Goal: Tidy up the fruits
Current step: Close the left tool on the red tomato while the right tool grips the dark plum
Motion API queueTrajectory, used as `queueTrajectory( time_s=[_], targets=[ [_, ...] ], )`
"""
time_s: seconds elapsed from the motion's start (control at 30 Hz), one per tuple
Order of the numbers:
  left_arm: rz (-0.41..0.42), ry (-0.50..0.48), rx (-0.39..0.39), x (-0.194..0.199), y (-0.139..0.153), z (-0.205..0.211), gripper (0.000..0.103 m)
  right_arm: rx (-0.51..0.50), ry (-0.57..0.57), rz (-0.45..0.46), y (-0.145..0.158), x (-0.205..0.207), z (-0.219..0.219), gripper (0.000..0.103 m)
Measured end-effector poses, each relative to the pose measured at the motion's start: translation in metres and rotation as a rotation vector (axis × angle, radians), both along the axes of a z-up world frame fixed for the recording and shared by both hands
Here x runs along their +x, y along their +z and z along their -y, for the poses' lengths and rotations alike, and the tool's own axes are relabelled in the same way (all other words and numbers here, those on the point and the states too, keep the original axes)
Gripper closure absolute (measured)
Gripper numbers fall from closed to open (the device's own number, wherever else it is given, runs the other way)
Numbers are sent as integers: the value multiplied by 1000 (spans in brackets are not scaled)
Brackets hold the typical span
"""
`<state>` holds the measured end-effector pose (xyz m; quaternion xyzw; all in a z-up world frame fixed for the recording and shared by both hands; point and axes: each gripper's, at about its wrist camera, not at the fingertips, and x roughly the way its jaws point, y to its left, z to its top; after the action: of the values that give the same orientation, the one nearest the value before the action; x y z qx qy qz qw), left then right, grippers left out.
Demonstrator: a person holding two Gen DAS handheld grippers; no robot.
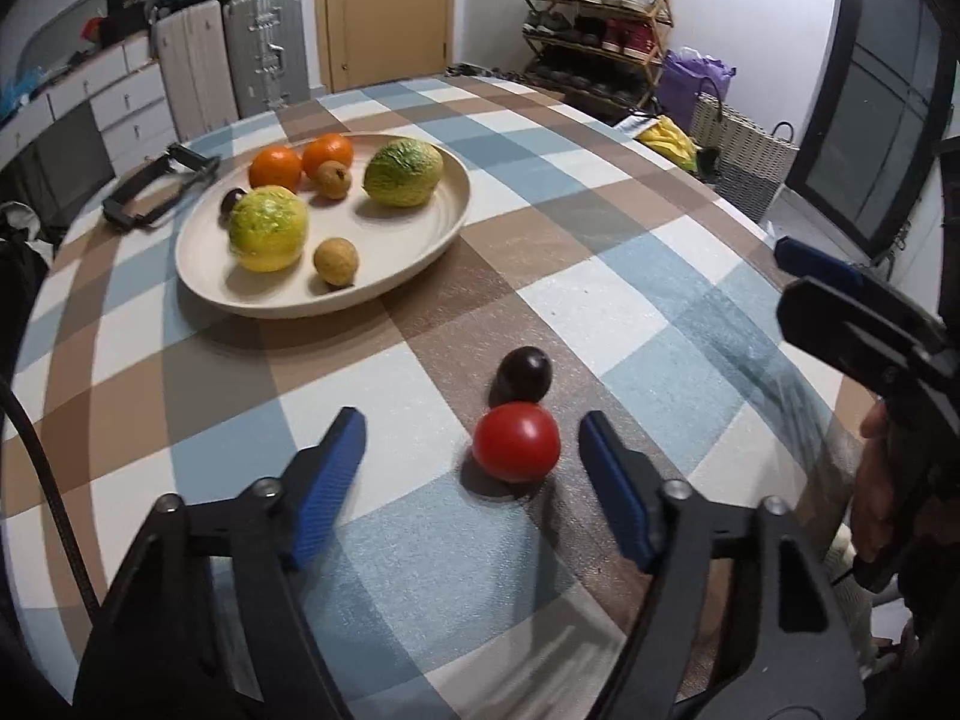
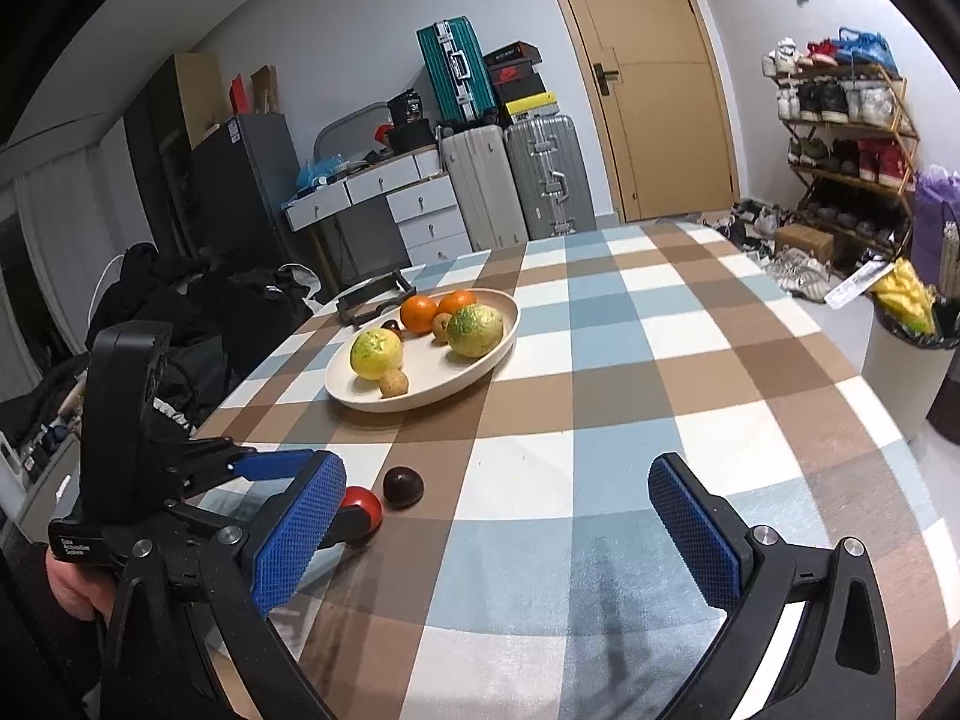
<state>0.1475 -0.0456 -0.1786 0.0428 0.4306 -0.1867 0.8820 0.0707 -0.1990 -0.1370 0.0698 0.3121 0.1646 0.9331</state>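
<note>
My left claw (image 1: 471,468) gaped around the red tomato (image 1: 516,441), the dark plum (image 1: 523,374) at twelve o'clock; soft, smooth-skinned, best gripped gently at its widest; right claw (image 2: 498,516) hung open, empty.

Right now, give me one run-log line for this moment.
left gripper: open, around red tomato | right gripper: open, empty | dark fruit: on tablecloth | plate: seven fruits

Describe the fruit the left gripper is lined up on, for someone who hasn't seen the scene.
On the checked tablecloth, nearer than the cream plate, two loose fruits touch. It is the red tomato between the open left gripper fingers; the dark plum sits behind.
</note>
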Motion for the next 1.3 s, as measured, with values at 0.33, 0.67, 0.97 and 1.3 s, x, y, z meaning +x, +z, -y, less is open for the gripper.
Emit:
queueTrajectory(
  time_s=[0.33, 0.67, 0.97, 1.3],
  targets=[
    [-63, -52, -79, 7, -6, 1, 75, 14, 1, -43, -9, 6, 3, 0],
    [-5, 10, -134, -2, 14, -29, 75, -11, 43, -63, -9, 12, -11, 0],
    [21, 99, -219, -6, 22, -82, 75, -111, 119, -107, -16, 30, -54, 0],
    [29, 137, -253, -11, 19, -112, 75, -165, 159, -229, -36, 59, -89, 32]
  ],
)
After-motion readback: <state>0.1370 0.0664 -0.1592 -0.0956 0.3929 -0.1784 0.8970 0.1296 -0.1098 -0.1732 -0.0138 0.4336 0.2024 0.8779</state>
